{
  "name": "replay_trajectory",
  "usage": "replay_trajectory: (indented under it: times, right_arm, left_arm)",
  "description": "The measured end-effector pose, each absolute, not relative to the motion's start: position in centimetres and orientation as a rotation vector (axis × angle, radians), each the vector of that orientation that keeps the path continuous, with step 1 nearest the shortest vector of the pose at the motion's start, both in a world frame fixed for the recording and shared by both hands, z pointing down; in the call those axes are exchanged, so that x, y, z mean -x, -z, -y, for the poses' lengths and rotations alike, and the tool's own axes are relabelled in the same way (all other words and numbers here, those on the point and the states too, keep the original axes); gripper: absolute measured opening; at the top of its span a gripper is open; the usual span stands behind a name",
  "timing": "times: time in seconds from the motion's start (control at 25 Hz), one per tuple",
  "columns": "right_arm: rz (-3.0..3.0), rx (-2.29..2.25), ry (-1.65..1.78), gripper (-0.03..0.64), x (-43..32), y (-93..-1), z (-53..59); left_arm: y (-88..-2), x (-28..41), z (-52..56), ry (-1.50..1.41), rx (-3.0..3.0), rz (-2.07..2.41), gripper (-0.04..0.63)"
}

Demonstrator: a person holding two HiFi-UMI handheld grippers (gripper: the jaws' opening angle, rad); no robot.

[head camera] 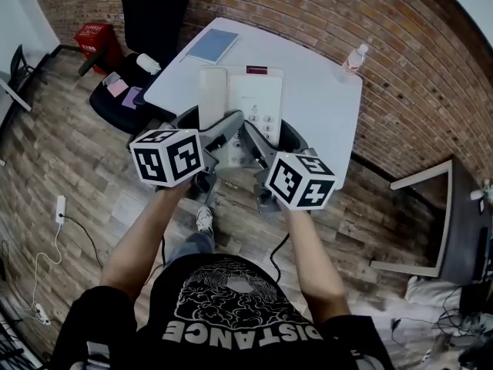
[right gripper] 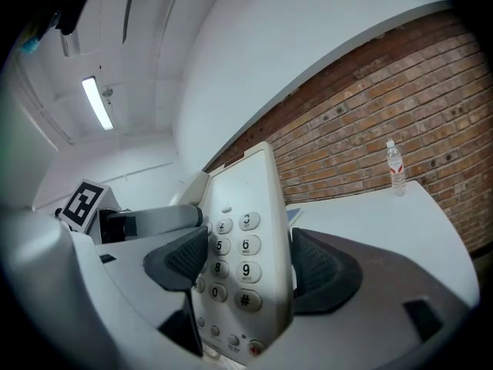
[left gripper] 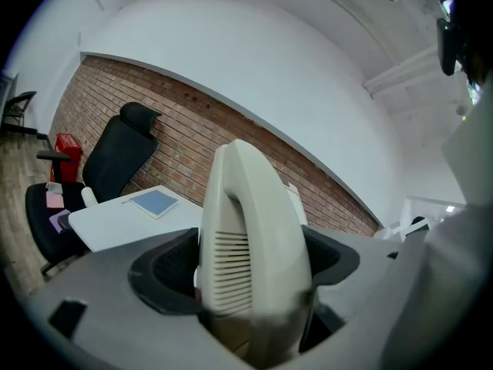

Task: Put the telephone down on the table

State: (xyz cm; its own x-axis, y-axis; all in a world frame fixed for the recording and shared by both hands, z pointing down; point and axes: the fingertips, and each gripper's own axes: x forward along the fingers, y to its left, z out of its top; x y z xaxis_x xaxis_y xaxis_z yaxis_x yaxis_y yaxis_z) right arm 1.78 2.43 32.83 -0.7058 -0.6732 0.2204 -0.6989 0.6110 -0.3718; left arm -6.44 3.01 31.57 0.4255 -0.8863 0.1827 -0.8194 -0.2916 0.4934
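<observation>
Phone (right gripper: 246,206) btm behind R tongs (right gripper: 250,267)

Smooth cream plastic telephone (head camera: 258,102), matt white table (head camera: 327,102), rough brick wall (head camera: 308,6)

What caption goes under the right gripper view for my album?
Right gripper clamps the cream plastic push-button telephone; white table and red brick wall behind.
</observation>
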Motion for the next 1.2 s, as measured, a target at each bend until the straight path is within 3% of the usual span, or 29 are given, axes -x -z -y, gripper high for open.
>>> replay_trajectory:
  times: [0.6,1.2]
  right_arm:
    - [2.701,-1.273,-0.698,0.336,6.5,-32.0,8.9]
    - [2.617,-1.507,-0.732,0.336,5.8,-33.5,14.3]
  left_arm:
    - [-30.9,14.8,8.9,0.154,-2.18,1.345,0.402]
    - [-32.4,14.0,15.7,0.079,-2.276,1.162,0.402]
